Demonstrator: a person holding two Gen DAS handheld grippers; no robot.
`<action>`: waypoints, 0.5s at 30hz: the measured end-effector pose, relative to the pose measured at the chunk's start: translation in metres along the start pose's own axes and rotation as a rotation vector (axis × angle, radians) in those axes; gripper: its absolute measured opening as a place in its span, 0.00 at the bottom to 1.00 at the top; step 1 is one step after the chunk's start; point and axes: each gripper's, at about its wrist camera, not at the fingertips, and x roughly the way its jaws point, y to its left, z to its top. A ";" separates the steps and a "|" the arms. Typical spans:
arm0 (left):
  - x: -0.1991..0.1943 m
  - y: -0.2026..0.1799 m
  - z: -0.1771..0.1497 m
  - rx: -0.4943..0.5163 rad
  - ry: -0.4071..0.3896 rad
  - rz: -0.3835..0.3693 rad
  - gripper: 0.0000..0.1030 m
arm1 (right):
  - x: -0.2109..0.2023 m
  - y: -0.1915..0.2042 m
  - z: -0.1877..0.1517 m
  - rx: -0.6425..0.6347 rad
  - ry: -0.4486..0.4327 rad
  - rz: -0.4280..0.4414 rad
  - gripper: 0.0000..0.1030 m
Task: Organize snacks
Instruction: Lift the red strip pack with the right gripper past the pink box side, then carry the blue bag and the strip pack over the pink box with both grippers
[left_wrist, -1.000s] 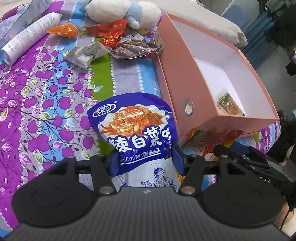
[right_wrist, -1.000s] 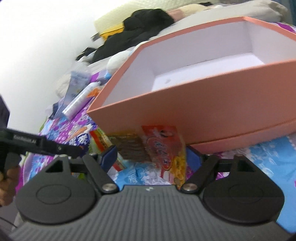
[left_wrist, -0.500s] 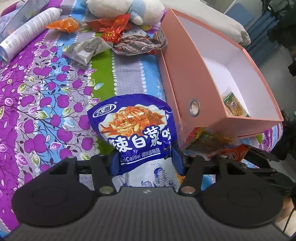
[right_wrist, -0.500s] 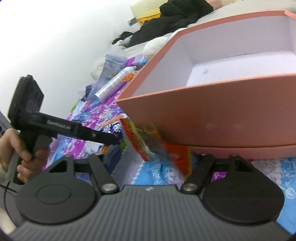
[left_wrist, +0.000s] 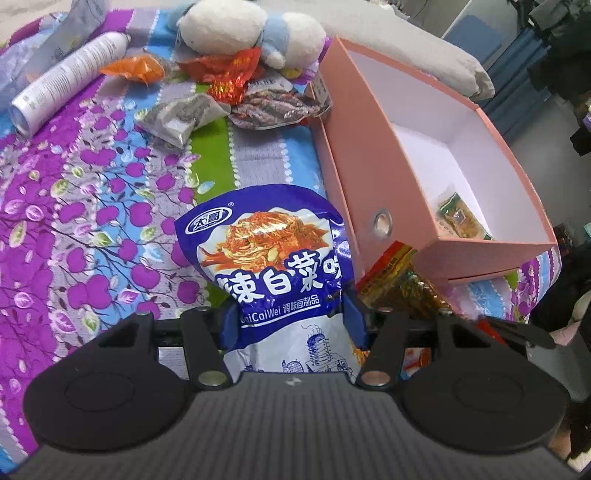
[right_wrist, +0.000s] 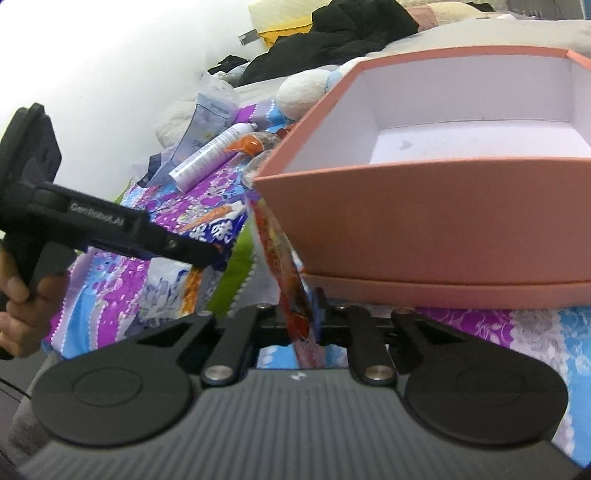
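My left gripper is shut on a blue spicy-cabbage snack bag, held just left of the pink box. A green-yellow snack packet lies inside the box. My right gripper is shut on a red-orange snack packet, turned edge-on, at the box's near corner. That packet also shows in the left wrist view. The left gripper and its blue bag appear in the right wrist view.
On the floral bedspread lie several loose packets: orange, red, grey and dark. A white spray can and a plush toy lie beyond. Dark clothes are piled behind.
My right gripper has closed on the red-orange packet and turned it edge-on, lifting it by the box corner. My left gripper keeps the blue bag, shifted slightly.
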 end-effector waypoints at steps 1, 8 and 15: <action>-0.003 -0.001 0.000 0.004 -0.006 0.003 0.60 | -0.002 0.006 -0.001 -0.002 0.002 -0.012 0.10; -0.033 -0.005 -0.006 0.026 -0.043 0.012 0.60 | -0.023 0.047 -0.005 -0.010 -0.018 -0.088 0.08; -0.064 -0.007 -0.009 0.037 -0.080 0.024 0.60 | -0.041 0.066 -0.002 0.073 -0.042 -0.203 0.08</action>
